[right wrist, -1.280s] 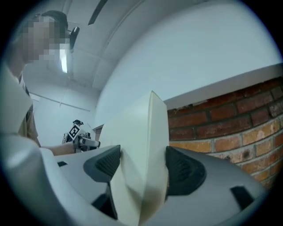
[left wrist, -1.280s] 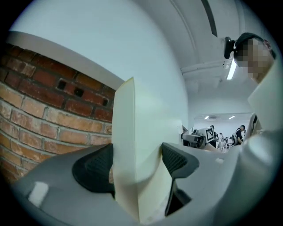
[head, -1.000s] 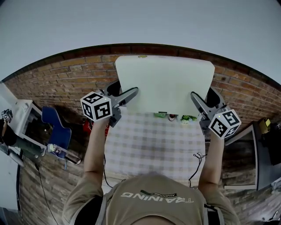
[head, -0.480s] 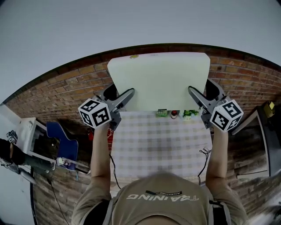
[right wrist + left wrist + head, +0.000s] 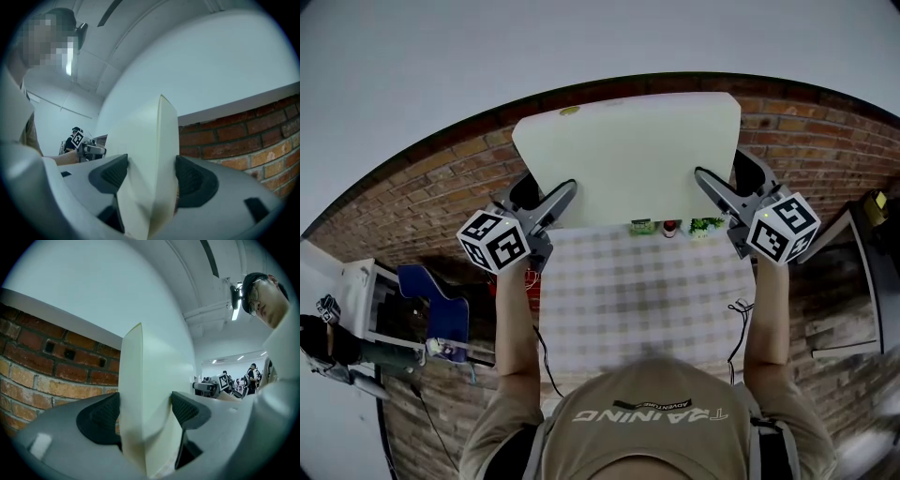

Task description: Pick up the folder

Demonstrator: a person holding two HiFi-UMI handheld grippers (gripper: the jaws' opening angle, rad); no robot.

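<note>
The pale cream, flat rectangular folder is in the upper middle of the head view. It is held clear above the counter covered in a grey-and-white checked cloth, with a brick wall behind it.

The left claw grips the folder's lower left edge and the right claw its lower right edge. In each gripper view the dark ribbed pads press on both faces of the board, so both claws are closed on it.

To do the lift well, I judge that the two claws should rise together at the same height. If one gets ahead, the sheet twists between them and could slide out of a pad. Both grips sit near the bottom corners, so most of the folder stands above the pads and may tip forward or back. Firm pressure and a slow, level motion would suit.

The folder looks stiff and smooth, a plain matt off-white with a faint green tint. Its edges are straight and its corners slightly rounded. There is a small yellowish mark near its top left corner in the head view, too small to identify. Seen edge-on it is thin and does not sag.
</note>
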